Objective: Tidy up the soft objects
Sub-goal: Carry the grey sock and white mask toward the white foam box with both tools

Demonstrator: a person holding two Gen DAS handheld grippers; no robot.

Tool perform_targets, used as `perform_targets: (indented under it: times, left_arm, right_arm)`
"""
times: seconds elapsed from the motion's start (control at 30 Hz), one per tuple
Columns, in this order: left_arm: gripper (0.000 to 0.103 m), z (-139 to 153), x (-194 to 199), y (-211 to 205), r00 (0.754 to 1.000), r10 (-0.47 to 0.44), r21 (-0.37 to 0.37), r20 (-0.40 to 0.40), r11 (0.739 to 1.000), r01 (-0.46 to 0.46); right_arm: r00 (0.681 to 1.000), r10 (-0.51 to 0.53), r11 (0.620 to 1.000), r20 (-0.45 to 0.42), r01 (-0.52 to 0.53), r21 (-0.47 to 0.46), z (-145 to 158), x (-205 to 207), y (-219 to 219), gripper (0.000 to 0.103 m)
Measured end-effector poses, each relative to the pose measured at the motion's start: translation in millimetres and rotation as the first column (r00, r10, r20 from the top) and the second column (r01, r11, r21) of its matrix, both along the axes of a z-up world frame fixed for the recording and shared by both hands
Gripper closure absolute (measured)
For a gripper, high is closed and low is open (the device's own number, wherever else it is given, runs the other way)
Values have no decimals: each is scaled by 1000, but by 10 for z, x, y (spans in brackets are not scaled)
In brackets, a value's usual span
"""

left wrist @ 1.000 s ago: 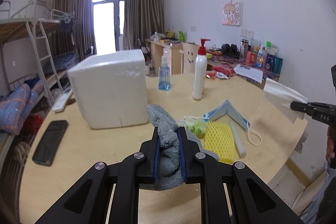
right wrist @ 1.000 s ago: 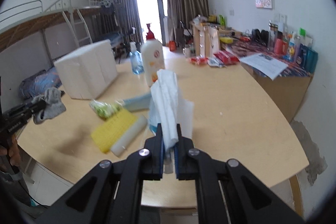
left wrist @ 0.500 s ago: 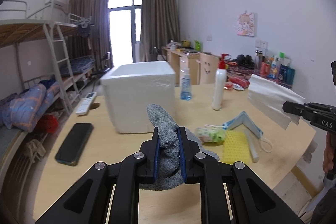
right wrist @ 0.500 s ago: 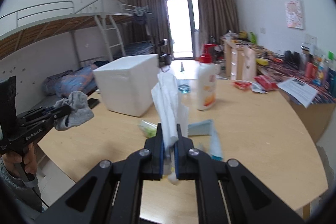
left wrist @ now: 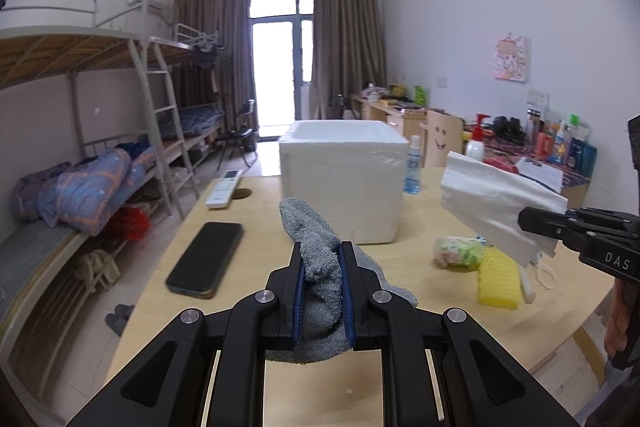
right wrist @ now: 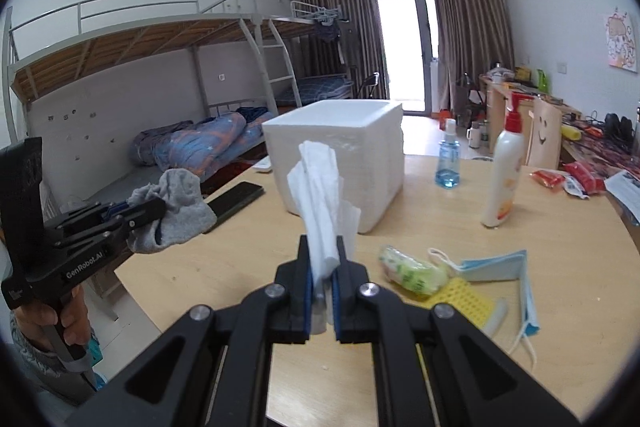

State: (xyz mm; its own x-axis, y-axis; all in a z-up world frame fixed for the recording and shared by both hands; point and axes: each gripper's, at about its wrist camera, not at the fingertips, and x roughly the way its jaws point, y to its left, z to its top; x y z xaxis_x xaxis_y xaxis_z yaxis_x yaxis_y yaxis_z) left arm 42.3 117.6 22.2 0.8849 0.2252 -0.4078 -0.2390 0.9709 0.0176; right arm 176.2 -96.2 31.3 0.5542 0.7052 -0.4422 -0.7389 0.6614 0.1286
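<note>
Got both hands loaded: left gripper fingers clamped on a grey sock, right gripper pinching a white tissue, both held above the tabletop facing the foam box. Nothing dropped in yet; face mask, yellow sponge and green packet left.

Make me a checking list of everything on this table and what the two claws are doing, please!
Surface: wooden table, bare in front.
Job's things: grey sock in left claw; white tissue in right claw; open white foam box behind them.
Clutter: phone, remote, pump bottle, spray bottle, face mask, yellow sponge, green packet.
Claws: both shut on their items.
Cables: nothing seen.
Surroundings: bunk beds, curtains, crowded desk.
</note>
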Motion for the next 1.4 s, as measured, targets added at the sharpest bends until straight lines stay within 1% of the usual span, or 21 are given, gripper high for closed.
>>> perform_targets:
  times: [0.07,0.17,0.3,0.37,0.47,0.63,0.73,0.8,1.0,1.1,1.4]
  left_arm:
    - [87,-9,-11,45,1000,17,-6,0,1000,-17]
    - [87,-20,-23,70,999,35,-9,4,999,-35]
    - [87,-33,-11,40,999,33,0,-12,999,-33]
    - [87,-19,-30,33,1000,31,2,-2,1000,-31]
    - [87,7,-30,1,1000,26,14,12,1000,-26]
    - [87,30,5,-4,1000,16,21,15,1000,-16]
    - [87,92,48,9,1000,8,18,18,1000,-9]
    - [87,155,85,0,1000,6,31,27,999,-7]
    - [87,455,280,58,998,-16,41,67,999,13]
    - [87,563,424,101,997,-21,42,73,999,18]
    - [87,702,889,204,996,-63,51,61,997,60]
  right_arm:
    - [1000,-7,1000,15,7,-9,7,-50,81,93]
    - [1000,9,1000,18,-9,-12,0,-104,171,93]
    - [999,45,999,3,-45,-25,-33,-107,300,93]
    - [999,50,998,-1,-50,-33,-60,-97,333,93]
    - [999,52,998,-1,-52,-28,-77,-81,330,93]
    - [1000,29,999,2,-29,-26,-39,-35,310,93]
    - [1000,21,1000,13,-21,-22,39,1,307,93]
    - [1000,17,1000,21,-16,-19,94,22,327,93]
    - [998,12,1000,58,-12,-2,370,175,383,93]
    - [998,17,1000,67,-17,3,490,313,438,93]
    - [998,8,1000,68,-8,-3,644,698,611,93]
